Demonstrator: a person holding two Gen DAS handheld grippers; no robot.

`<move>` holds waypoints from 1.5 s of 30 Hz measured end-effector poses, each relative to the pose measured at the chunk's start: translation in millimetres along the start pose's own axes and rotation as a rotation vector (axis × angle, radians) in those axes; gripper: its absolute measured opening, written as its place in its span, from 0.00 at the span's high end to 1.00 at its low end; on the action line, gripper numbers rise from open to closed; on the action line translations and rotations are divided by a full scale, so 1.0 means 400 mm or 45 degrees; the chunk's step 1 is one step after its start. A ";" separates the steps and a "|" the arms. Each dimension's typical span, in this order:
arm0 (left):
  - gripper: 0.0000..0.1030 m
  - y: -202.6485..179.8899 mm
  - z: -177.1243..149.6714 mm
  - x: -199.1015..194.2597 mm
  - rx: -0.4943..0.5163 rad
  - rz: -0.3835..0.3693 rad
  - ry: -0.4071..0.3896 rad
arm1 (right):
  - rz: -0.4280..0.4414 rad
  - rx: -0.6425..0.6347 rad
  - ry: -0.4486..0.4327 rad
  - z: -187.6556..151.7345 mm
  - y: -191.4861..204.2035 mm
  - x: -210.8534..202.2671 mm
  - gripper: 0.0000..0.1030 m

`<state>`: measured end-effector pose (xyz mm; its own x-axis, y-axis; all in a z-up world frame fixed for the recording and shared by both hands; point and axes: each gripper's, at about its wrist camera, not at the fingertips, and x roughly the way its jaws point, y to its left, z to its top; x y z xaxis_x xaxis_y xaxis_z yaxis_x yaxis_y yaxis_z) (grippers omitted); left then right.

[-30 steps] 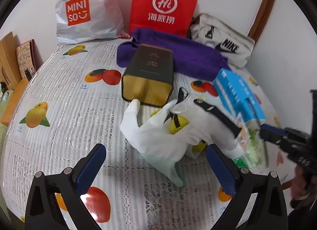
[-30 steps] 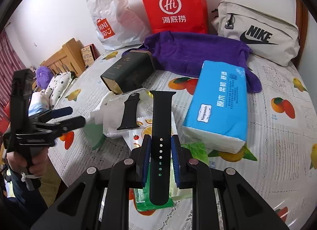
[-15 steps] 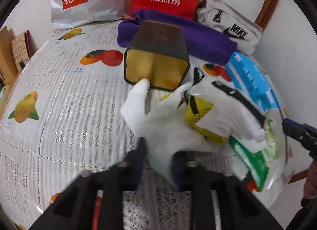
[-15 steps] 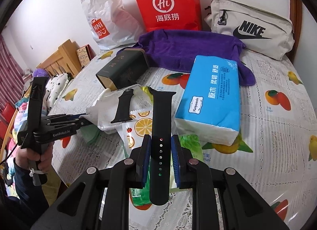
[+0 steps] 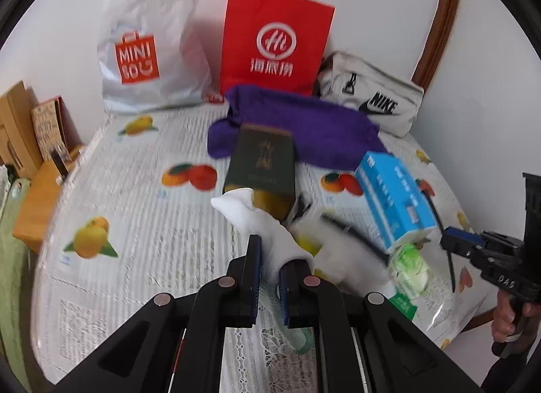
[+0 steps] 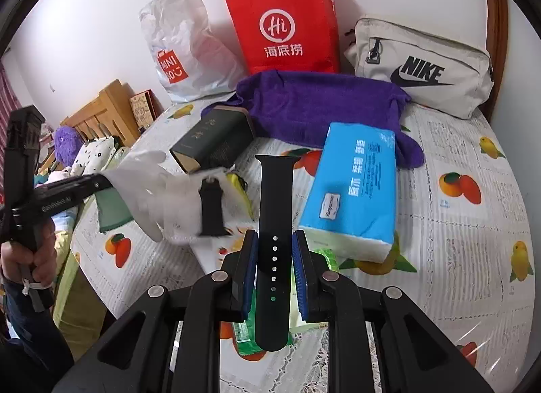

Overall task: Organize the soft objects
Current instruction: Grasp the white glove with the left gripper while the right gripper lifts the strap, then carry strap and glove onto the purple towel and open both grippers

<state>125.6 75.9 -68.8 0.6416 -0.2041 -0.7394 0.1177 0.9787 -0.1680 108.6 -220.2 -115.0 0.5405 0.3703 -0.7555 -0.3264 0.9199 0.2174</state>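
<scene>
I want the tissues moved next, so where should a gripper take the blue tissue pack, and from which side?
Grip the blue tissue pack across its two long sides near the middle, coming down from above. It lies flat on the table with its broad printed face up, and its long sides look mostly clear, though the purple towel lies near the far end. The soft wrapper should give slightly.

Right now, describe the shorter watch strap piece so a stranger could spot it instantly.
Start at the red paper bag against the wall, then come forward past the purple towel to the dark green box. Just in front lies a white glove; the short black strap rests on it, stubbier than the long strap beside it.
</scene>
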 end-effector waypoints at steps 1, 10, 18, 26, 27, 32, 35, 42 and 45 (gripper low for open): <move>0.91 -0.001 0.006 -0.006 0.001 0.000 -0.009 | 0.004 0.000 -0.004 0.004 0.001 -0.003 0.80; 0.91 -0.010 0.071 -0.040 0.003 -0.022 -0.076 | -0.053 -0.009 -0.038 0.060 0.002 -0.025 0.80; 0.91 -0.018 0.150 -0.050 0.009 -0.019 -0.133 | -0.092 -0.004 -0.070 0.131 -0.028 -0.034 0.80; 0.91 -0.039 0.248 -0.029 0.050 -0.038 -0.171 | -0.108 0.016 -0.101 0.209 -0.065 -0.023 0.80; 0.91 -0.043 0.260 -0.021 0.054 -0.039 -0.177 | -0.112 0.021 -0.103 0.222 -0.073 -0.017 0.80; 0.91 -0.060 0.316 0.033 0.071 -0.054 -0.170 | -0.123 0.055 -0.111 0.274 -0.109 0.008 0.80; 0.91 -0.066 0.343 0.065 0.079 -0.052 -0.163 | -0.136 0.057 -0.109 0.308 -0.131 0.028 0.80; 0.91 -0.076 0.411 0.174 0.111 -0.055 -0.129 | -0.152 0.079 -0.091 0.381 -0.189 0.104 0.80; 0.91 -0.072 0.434 0.226 0.106 -0.073 -0.105 | -0.164 0.096 -0.070 0.413 -0.217 0.157 0.80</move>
<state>311.9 33.0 -17.7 0.6918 -0.2605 -0.6734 0.2160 0.9646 -0.1512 298.9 -255.5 -79.1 0.6163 0.2532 -0.7457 -0.1936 0.9665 0.1683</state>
